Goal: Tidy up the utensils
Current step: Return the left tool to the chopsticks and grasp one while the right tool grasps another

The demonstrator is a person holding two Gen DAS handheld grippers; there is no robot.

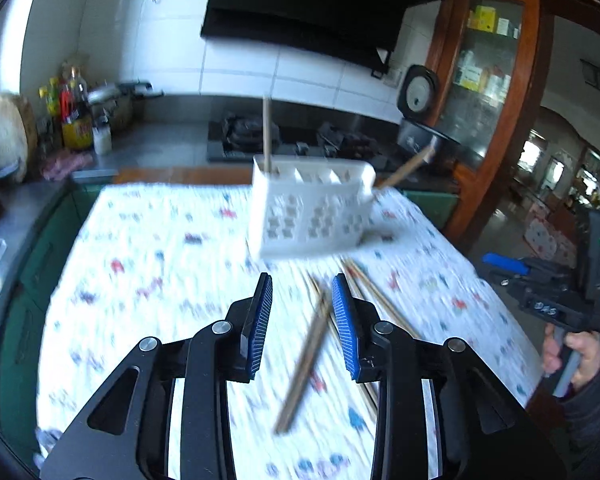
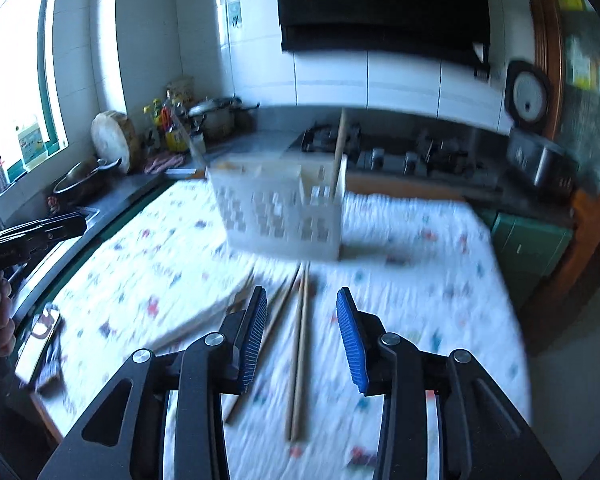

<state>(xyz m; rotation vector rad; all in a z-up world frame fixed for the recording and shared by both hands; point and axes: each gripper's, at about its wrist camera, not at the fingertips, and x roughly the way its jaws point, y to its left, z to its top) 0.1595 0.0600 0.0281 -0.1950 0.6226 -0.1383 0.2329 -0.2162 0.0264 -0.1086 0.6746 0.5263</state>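
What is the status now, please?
Left gripper open, empty. Right gripper open, empty. White perforated plastic utensil basket holds two wooden chopsticks; loose wooden chopsticks lie on patterned tablecloth. Nothing blocking.

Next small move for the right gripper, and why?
Probably lower the right gripper onto the loose chopsticks lying on the tablecloth between its open, empty jaws, then close. The white caddy holds only a couple so far; the left gripper is empty too.
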